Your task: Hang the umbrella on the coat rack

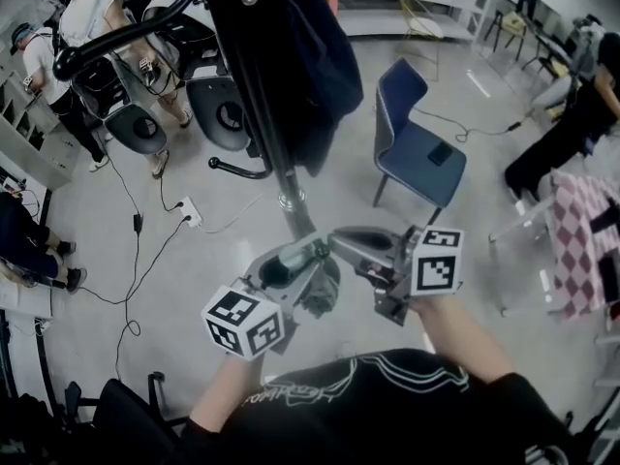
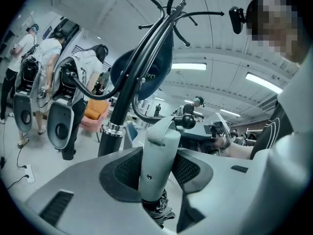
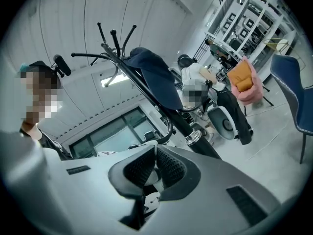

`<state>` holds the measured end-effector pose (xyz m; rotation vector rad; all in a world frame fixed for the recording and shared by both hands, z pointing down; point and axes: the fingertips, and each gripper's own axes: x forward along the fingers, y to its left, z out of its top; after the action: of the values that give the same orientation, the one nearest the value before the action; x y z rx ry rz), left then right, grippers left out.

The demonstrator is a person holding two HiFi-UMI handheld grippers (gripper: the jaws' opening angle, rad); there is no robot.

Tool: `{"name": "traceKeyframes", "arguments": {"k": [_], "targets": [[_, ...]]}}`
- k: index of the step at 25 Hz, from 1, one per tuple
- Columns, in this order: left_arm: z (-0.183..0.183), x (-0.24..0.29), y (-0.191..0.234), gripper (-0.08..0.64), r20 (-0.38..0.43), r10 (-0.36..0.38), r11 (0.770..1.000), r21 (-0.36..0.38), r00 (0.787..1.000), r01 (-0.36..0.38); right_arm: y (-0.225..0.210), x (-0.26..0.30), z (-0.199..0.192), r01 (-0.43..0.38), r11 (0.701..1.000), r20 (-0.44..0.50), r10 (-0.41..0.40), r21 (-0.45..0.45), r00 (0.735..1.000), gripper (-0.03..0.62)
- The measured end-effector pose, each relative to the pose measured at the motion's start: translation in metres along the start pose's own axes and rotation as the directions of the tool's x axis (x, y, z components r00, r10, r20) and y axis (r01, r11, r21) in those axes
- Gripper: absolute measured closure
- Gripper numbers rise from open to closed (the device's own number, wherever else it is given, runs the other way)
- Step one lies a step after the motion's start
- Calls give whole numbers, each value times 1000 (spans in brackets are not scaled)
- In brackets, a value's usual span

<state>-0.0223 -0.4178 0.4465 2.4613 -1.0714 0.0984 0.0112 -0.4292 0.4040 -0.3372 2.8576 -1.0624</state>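
Observation:
A folded umbrella with a grey handle (image 1: pixel 294 256) and dark canopy (image 1: pixel 320 296) is held just in front of the black coat rack pole (image 1: pixel 266 114). My left gripper (image 1: pixel 283 271) is shut on the handle (image 2: pixel 156 165), which stands upright between its pads. The handle's strap (image 2: pixel 157 137) loops over its top. My right gripper (image 1: pixel 339 241) points left at the handle's end, its jaws shut (image 3: pixel 155 153) on a thin pale strip, the strap by its look. A dark jacket (image 2: pixel 146 72) hangs on the rack, and bare hooks (image 2: pixel 195 14) spread at the top.
A blue chair (image 1: pixel 417 148) stands right of the rack. Several people work at machines on the left (image 1: pixel 87 37). Cables and a power strip (image 1: pixel 189 211) lie on the floor. A checked cloth (image 1: pixel 581 240) covers a table at the right edge.

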Motion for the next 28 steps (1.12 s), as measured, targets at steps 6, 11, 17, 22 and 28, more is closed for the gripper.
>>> {"name": "traceKeyframes", "arguments": {"k": [6,11,17,22,28], "targets": [[-20,11,8,401,-44,28,999,37,999,-26,-3,4,-5,-69,995,-7,69,72,998,566],[-32,17,15,400,-67,47,998,40,997,-44,-11,-1,-4,-118,983,23,116,141,993,566],[-54,22,28,399,-97,95,995,4,991,-95,-26,-15,-8,-92,985,22,89,148,996,566],[-66,28,34,400,-86,109,994,-17,990,-111,-35,-25,-15,-77,986,0,77,148,997,566],[-80,44,32,371,-85,94,995,-28,992,-96,-45,-40,-18,-67,986,2,68,151,998,566]]}}
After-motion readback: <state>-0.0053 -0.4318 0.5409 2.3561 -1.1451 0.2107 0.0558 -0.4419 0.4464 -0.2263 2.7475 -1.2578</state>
